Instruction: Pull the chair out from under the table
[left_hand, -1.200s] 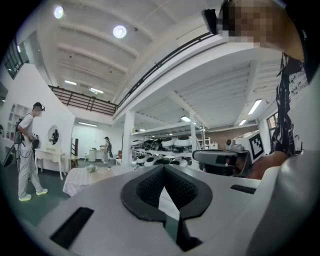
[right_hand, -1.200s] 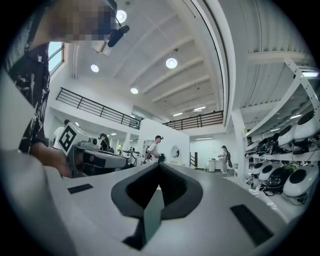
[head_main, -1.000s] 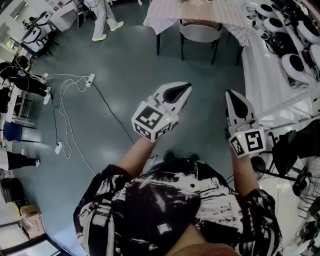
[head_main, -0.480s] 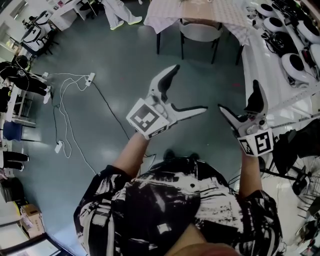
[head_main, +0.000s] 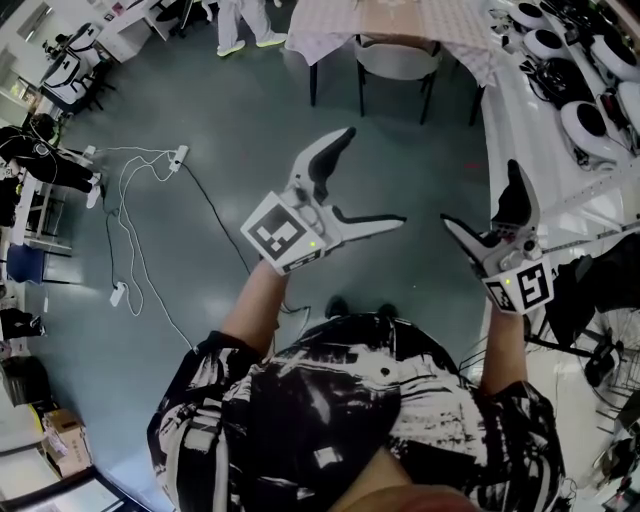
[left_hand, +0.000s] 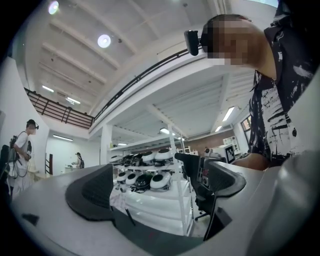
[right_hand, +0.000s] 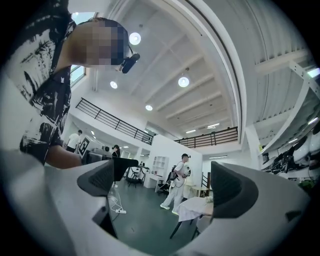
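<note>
The chair (head_main: 400, 62), with a white seat and black legs, stands tucked under the cloth-covered table (head_main: 330, 25) at the top of the head view, far ahead of both grippers. My left gripper (head_main: 372, 177) hangs over the bare floor, and its jaws have just been opening with nothing between them. My right gripper (head_main: 480, 195) is held beside it, and its jaws too have just been opening on nothing. The left gripper view shows the left gripper (left_hand: 160, 187) wide open and facing shelves. In the right gripper view the right gripper (right_hand: 162, 182) frames the table (right_hand: 197, 207) at a distance.
Shelves of white round devices (head_main: 585, 125) line the right side. White cables and a power strip (head_main: 180, 158) lie on the floor at left. A person in white (head_main: 245, 18) walks near the table's left end. An office chair base (head_main: 590, 355) stands at lower right.
Both grippers were shut a second ago and now stand wide open. Both hands have risen a little. The person in white has walked towards the right along the top edge.
</note>
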